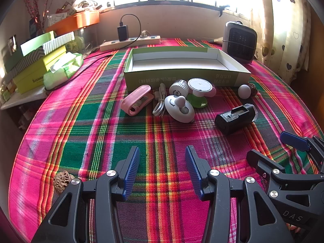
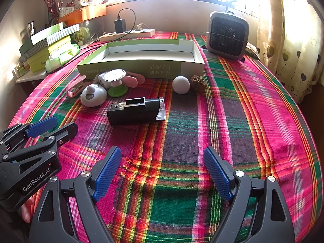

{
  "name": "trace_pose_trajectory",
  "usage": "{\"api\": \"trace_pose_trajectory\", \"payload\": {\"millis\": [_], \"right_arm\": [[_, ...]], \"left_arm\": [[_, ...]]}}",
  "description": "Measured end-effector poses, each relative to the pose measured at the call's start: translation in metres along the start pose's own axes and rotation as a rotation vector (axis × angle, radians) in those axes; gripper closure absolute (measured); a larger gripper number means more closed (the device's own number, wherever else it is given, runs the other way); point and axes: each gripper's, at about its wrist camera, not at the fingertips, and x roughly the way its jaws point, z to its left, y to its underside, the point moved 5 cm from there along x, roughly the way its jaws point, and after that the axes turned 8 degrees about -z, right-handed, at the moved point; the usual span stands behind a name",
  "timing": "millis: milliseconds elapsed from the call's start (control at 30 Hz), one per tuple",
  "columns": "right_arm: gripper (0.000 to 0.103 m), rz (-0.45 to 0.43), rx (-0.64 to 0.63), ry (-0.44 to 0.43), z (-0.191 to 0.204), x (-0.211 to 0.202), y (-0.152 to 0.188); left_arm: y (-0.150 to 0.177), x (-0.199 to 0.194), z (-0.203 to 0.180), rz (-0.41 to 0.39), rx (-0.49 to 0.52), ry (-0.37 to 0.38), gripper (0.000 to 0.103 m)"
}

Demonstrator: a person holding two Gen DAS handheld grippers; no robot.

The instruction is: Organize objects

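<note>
An empty green-and-white cardboard box (image 1: 182,78) (image 2: 141,68) lies open on the plaid tablecloth. In front of it lie a pink clip-like case (image 1: 136,100), a white cable (image 1: 160,101), a white oval gadget (image 1: 179,109) (image 2: 93,96), a round white disc on pink and green pieces (image 1: 199,86) (image 2: 114,76), a white ball (image 1: 244,91) (image 2: 180,85), a walnut (image 2: 198,83) and a black rectangular device (image 1: 235,119) (image 2: 135,111). My left gripper (image 1: 162,168) is open and empty, short of the pile. My right gripper (image 2: 162,170) is open and empty, short of the black device.
A small heater (image 2: 227,35) stands at the back right, a power strip with a charger (image 2: 127,33) at the back. Stacked green boxes and a tissue pack (image 1: 64,68) sit at the left. Another walnut (image 1: 61,182) lies by my left gripper.
</note>
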Motion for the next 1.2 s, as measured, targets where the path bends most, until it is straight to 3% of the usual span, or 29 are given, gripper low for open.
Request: {"api": "trace_pose_trajectory", "payload": {"millis": [467, 667, 967, 1200], "right_arm": [[0.019, 0.000, 0.000, 0.000, 0.000, 0.000, 0.000], [0.019, 0.001, 0.001, 0.000, 0.000, 0.000, 0.000], [0.019, 0.001, 0.000, 0.000, -0.001, 0.000, 0.000], [0.019, 0.001, -0.001, 0.000, -0.001, 0.001, 0.001]], "left_arm": [[0.002, -0.003, 0.003, 0.005, 0.009, 0.003, 0.057], [0.003, -0.012, 0.003, 0.046, 0.005, 0.045, 0.058], [-0.002, -0.054, 0.042, -0.058, -0.031, 0.032, 0.058], [0.007, -0.063, 0.081, -0.054, -0.086, -0.010, 0.058]]}}
